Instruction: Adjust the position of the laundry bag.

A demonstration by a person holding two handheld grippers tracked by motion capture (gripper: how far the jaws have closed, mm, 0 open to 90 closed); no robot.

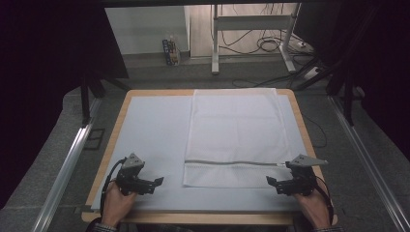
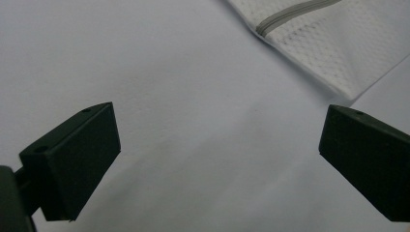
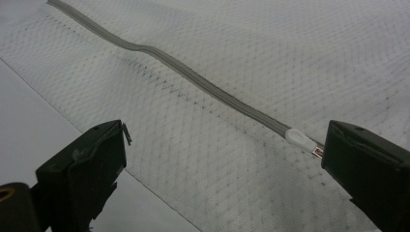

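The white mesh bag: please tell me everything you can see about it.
The mesh bag is white, of fine net fabric, and lies flat on the pale sheet covering the table, on its right half. A grey zipper runs across it near the person's edge, closed as far as it shows, with its pull at the right end. Its far edge reaches the table's far rim. Nothing grips it.

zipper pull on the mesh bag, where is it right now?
The zipper pull sits at the zipper's right end in the high view, on the mesh bag near the table's front right, just ahead of the open right claw.
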